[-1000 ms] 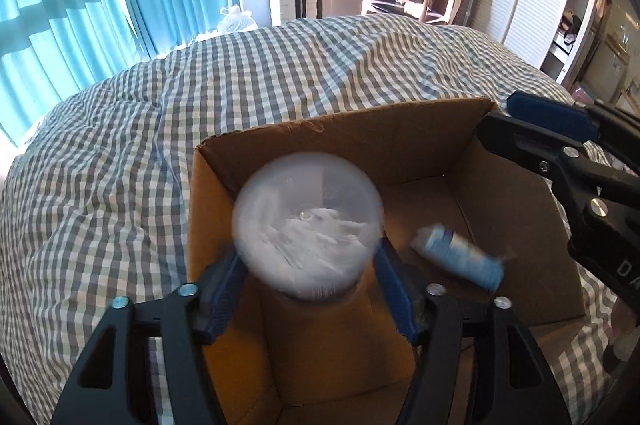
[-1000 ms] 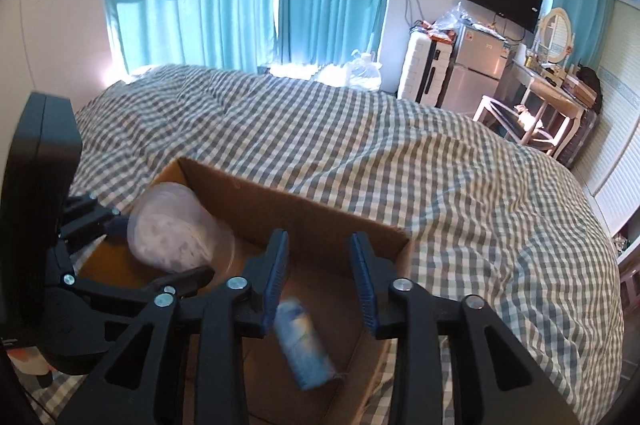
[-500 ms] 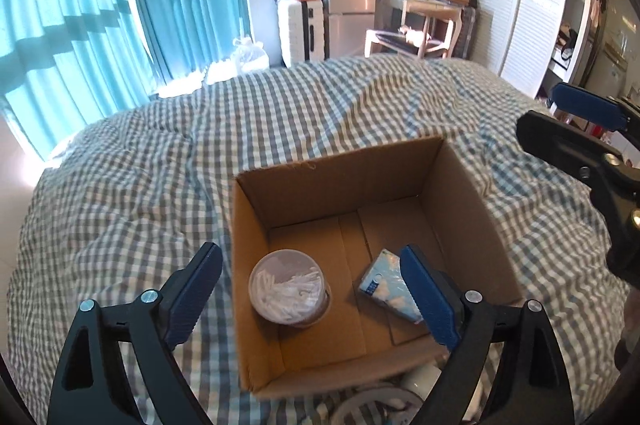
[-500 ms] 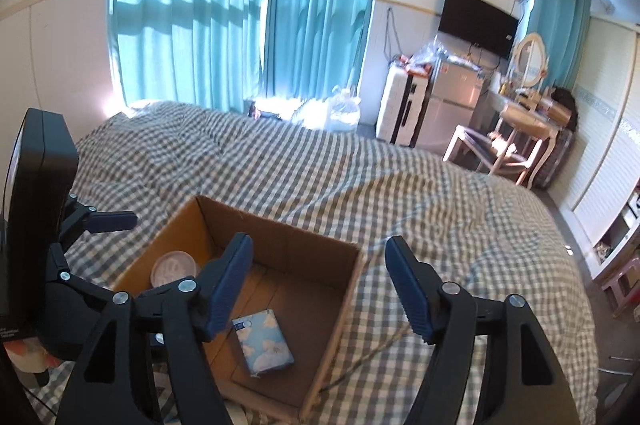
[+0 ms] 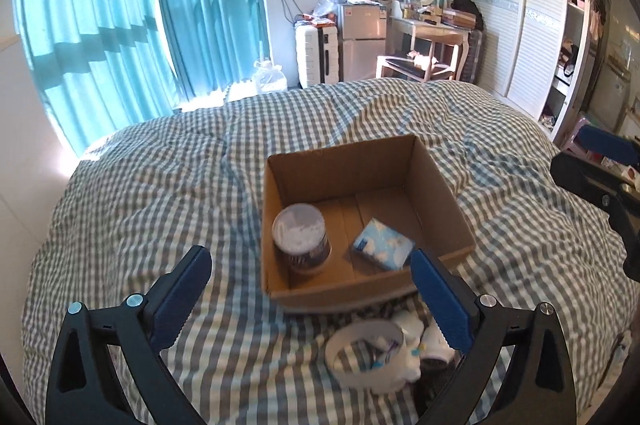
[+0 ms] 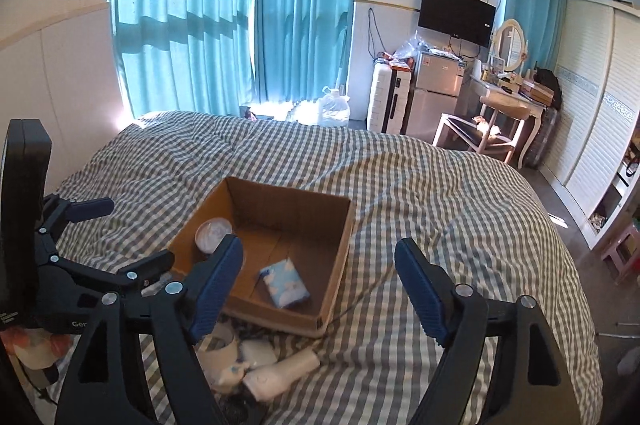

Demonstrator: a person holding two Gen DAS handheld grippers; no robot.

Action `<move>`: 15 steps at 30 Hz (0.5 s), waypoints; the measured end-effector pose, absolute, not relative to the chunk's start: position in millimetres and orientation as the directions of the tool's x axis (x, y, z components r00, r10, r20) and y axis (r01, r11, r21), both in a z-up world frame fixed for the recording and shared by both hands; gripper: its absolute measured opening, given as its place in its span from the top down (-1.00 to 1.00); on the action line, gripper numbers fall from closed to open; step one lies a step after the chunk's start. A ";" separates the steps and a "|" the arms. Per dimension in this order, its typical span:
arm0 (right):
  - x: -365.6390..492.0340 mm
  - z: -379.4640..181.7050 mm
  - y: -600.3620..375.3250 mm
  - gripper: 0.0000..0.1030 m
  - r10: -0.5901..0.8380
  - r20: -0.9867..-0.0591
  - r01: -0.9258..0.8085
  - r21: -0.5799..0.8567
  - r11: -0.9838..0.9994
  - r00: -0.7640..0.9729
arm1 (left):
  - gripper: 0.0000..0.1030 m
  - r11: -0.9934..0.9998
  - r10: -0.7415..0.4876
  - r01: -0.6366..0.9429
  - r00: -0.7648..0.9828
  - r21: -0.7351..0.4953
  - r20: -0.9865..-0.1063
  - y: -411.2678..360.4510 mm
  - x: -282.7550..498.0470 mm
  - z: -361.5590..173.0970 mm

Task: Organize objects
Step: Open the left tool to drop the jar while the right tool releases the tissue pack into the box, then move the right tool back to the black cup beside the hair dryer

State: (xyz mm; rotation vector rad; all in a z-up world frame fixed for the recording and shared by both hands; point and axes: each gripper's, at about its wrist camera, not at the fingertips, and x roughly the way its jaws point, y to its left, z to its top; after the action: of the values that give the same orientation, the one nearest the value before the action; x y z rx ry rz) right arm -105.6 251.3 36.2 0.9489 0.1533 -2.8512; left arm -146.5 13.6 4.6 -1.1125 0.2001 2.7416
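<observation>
An open cardboard box [image 5: 436,181] [image 6: 340,241] sits on the checked bed. Inside stand a clear round tub with a white lid [image 5: 300,235] [image 6: 213,233] at the left and a blue tissue pack [image 5: 383,244] [image 6: 284,283] lying flat. My left gripper [image 5: 310,297] is open and empty, held above and in front of the box. My right gripper [image 6: 320,285] is open and empty, also above and before the box. A pile of white items lies in front of the box: a white band [image 5: 362,353] and white tubes [image 6: 280,371].
The grey-and-white checked duvet [image 5: 160,193] covers the whole bed. Teal curtains [image 6: 224,5], a white suitcase [image 6: 390,99], a small fridge [image 6: 436,85] and a dressing table [image 6: 508,105] stand beyond the bed. White wardrobes [image 5: 520,17] line the right wall.
Both grippers let go of the tub and the tissue pack, opened wide and pulled back and up from the box. Both items now rest inside the box.
</observation>
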 end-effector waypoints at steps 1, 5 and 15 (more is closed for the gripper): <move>-98.6 35.6 250.2 -0.54 -0.097 -0.604 0.159 -0.051 -0.986 -0.791 | -0.99 -0.977 0.107 -0.206 -0.704 0.057 -0.702 11.8 -139.6 5.6; -70.3 31.3 247.6 -0.60 -0.099 -0.611 0.159 -0.045 -0.986 -0.786 | -0.99 -0.984 0.081 -0.168 -0.712 0.057 -0.697 5.4 -117.3 8.4; -15.7 -0.7 229.0 -0.69 -0.080 -0.647 0.173 -0.081 -0.982 -0.758 | -1.00 -0.990 0.055 -0.129 -0.695 0.049 -0.717 -7.3 -71.0 -22.5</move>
State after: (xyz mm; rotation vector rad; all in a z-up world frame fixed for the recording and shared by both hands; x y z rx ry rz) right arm -15.7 229.0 -0.7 1.0285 0.2053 -2.8179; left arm -71.0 -7.3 -22.5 -1.1802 0.1462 2.7991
